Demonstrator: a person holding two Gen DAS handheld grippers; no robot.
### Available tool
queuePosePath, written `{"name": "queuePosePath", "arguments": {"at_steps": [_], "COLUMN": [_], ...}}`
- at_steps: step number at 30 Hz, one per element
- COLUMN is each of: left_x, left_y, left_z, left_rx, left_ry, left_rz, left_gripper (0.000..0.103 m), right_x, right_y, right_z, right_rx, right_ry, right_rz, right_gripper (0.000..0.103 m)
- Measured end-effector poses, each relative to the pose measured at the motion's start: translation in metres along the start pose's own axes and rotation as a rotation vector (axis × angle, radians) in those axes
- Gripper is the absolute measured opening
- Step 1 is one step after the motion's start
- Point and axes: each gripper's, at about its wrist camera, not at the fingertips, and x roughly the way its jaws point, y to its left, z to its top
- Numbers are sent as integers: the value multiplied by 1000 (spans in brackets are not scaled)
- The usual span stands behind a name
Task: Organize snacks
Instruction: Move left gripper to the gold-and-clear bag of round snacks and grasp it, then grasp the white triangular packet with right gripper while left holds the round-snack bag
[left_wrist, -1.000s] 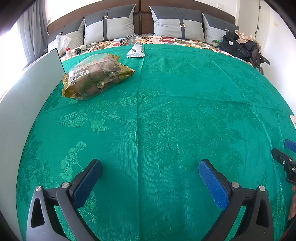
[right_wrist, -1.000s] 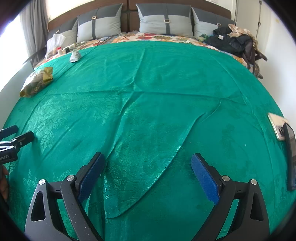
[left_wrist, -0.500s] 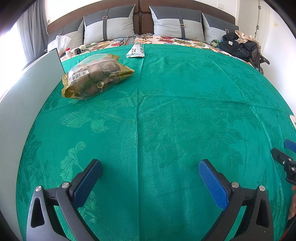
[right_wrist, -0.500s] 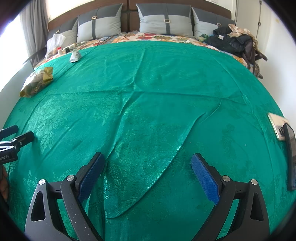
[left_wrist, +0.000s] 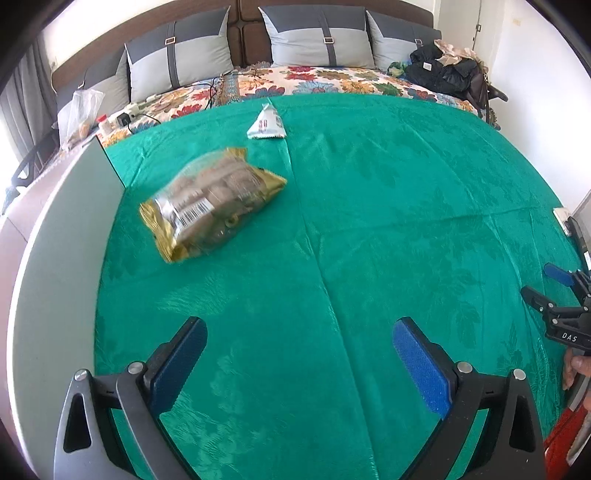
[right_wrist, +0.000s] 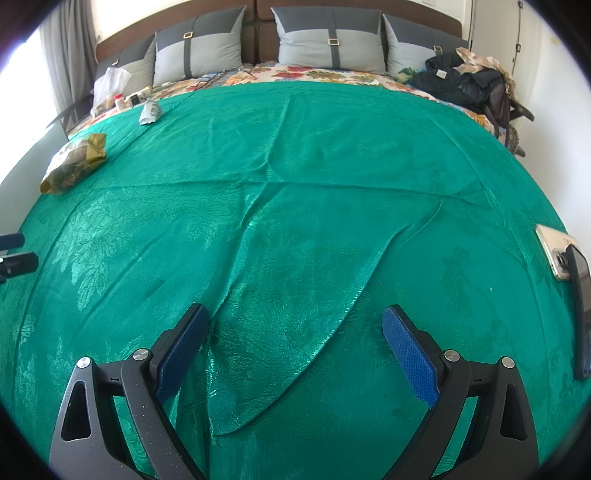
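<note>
A gold snack bag (left_wrist: 210, 203) with brown pieces and a barcode lies on the green bedspread (left_wrist: 369, 221), ahead and left of my left gripper (left_wrist: 299, 332), which is open and empty. A small white triangular packet (left_wrist: 266, 123) lies farther back. In the right wrist view the gold bag (right_wrist: 74, 162) and the white packet (right_wrist: 149, 112) lie far left. My right gripper (right_wrist: 295, 325) is open and empty over a fold in the bedspread (right_wrist: 295, 184). Each gripper shows at the edge of the other's view.
A grey-white panel (left_wrist: 55, 258) runs along the bed's left edge. Grey pillows (left_wrist: 317, 40) and a floral sheet (left_wrist: 332, 77) lie at the head. Dark clothes (left_wrist: 447, 74) are piled at the back right. Two phones (right_wrist: 565, 258) lie at the right edge.
My left gripper has lifted and swung left, so the gold bag now sits lower and more central in its view. The right gripper has barely moved.
</note>
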Motion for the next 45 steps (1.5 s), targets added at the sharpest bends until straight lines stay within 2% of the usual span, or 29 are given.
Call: {"name": "queuePosePath", "arguments": {"at_steps": [2, 6, 9, 11, 14, 16, 17, 18, 19, 20, 24, 28, 31, 35, 38, 40, 42, 45], "left_x": [0, 29, 53, 71, 98, 109, 112, 112, 109, 106, 85, 48, 26, 21, 36, 49, 52, 56], "left_y": [11, 21, 30, 38, 58, 72, 78, 82, 85, 87, 90, 86, 76, 53, 43, 43, 50, 51], "left_z": [29, 69, 88, 98, 105, 105, 104, 101, 98, 95, 70, 29, -1, -28, -37, -40, -41, -39], "left_rx": [92, 285, 333, 299, 190, 92, 46, 8, -14, -27, -116, -241, -281, -258, -234, -225, -268, -270], "left_ry": [28, 165, 190, 196, 217, 225, 229, 221, 197, 177, 138, 106, 98, 59, 20, 17, -25, -53], "left_rz": [24, 124, 149, 137, 137, 85, 63, 39, 21, 26, 16, 33, 48, 90, 116, 147, 138, 163], "left_gripper": [100, 100, 100, 100, 100, 100, 98, 90, 83, 68, 65, 65, 65, 69, 84, 87, 100, 103], "right_x": [0, 0, 0, 0, 0, 0, 0, 0, 0, 0, 0, 0, 0, 0, 0, 0, 0, 0], "right_y": [0, 0, 0, 0, 0, 0, 0, 0, 0, 0, 1, 1, 1, 1, 1, 1, 1, 1], "right_z": [0, 0, 0, 0, 0, 0, 0, 0, 0, 1, 1, 0, 1, 1, 0, 0, 1, 1], "right_rx": [0, 0, 0, 0, 0, 0, 0, 0, 0, 0, 0, 0, 0, 0, 0, 0, 0, 0], "right_ry": [0, 0, 0, 0, 0, 0, 0, 1, 1, 1, 3, 3, 3, 3, 3, 3, 3, 3], "right_rz": [0, 0, 0, 0, 0, 0, 0, 0, 0, 0, 1, 1, 1, 1, 2, 2, 1, 1], "right_gripper": [97, 97, 97, 97, 97, 97, 97, 97, 98, 98, 99, 99, 99, 99, 99, 99, 99, 99]}}
